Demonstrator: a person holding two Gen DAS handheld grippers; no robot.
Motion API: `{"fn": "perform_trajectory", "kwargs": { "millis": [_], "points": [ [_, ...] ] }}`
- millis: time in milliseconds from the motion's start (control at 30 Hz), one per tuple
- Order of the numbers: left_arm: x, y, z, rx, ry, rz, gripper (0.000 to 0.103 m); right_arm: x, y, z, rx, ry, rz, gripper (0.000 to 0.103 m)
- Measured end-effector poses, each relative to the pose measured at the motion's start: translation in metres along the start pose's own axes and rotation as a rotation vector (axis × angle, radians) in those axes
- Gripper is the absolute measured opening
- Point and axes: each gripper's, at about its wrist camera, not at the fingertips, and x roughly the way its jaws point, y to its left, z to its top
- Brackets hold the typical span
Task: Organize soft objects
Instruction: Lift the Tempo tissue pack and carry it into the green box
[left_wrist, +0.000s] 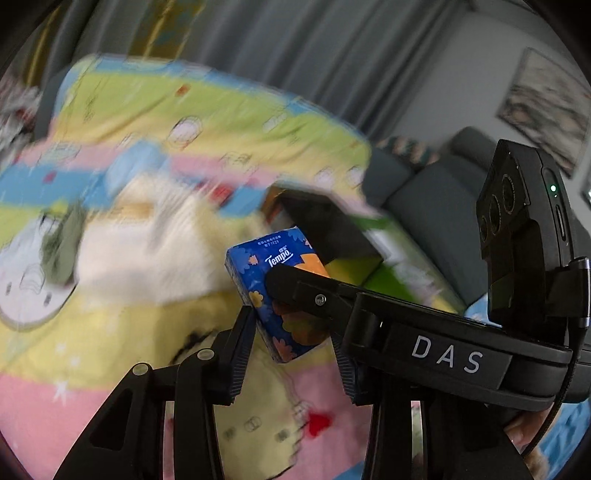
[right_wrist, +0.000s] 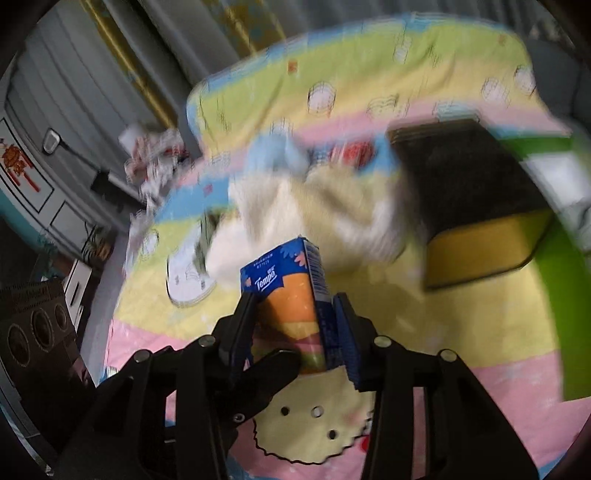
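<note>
Together, both grippers: sharing one object.
Pack: blue rectangular Tempo tissue pack (right_wrist: 291, 295) hovering above the pastel cartoon bedsheet (right_wrist: 424, 325).
Left gripper (left_wrist: 291, 325): jaws pinching it.
Right gripper (right_wrist: 295, 328): jaws squeezing its sides.
Behind: cream fluffy cloth (right_wrist: 332, 214), black-and-yellow box (right_wrist: 480, 206).

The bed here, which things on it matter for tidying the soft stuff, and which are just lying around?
Job:
- Tempo tissue pack, clamped by both the left gripper and the right gripper
- cream cloth
- open yellow box

Lying about:
- cartoon bedsheet
- grey sofa
- curtains
</note>
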Motion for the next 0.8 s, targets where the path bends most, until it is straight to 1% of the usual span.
{"fn": "perform_trajectory", "kwargs": {
  "millis": [33,100,167,333,500,600,700,800],
  "points": [
    [-0.001,-0.01,0.004,0.025,-0.025,-0.027,0.042,-0.015,-0.005,0.003,0.007,-0.048,-0.017,0.043],
    [0.002,-0.03,0.011,0.073,-0.063,-0.079,0.042,-0.036,-0.015,0.007,0.025,-0.113,-0.043,0.043],
    [0.009,-0.047,0.019,0.117,-0.079,-0.116,0.042,-0.057,-0.029,0.009,0.049,-0.177,-0.07,0.043],
    [0.029,-0.096,0.029,0.235,-0.098,-0.185,0.042,-0.099,-0.064,0.008,0.115,-0.29,-0.112,0.044],
    [0.058,-0.137,0.031,0.311,-0.083,-0.256,0.042,-0.125,-0.104,0.004,0.217,-0.366,-0.163,0.044],
    [0.073,-0.153,0.031,0.334,-0.07,-0.297,0.042,-0.138,-0.122,0.0,0.266,-0.399,-0.187,0.044],
    [0.088,-0.167,0.03,0.346,-0.042,-0.34,0.042,-0.146,-0.137,-0.004,0.311,-0.42,-0.214,0.044],
    [0.099,-0.18,0.027,0.351,-0.018,-0.363,0.042,-0.151,-0.153,-0.007,0.357,-0.426,-0.227,0.044]
  ]
}}
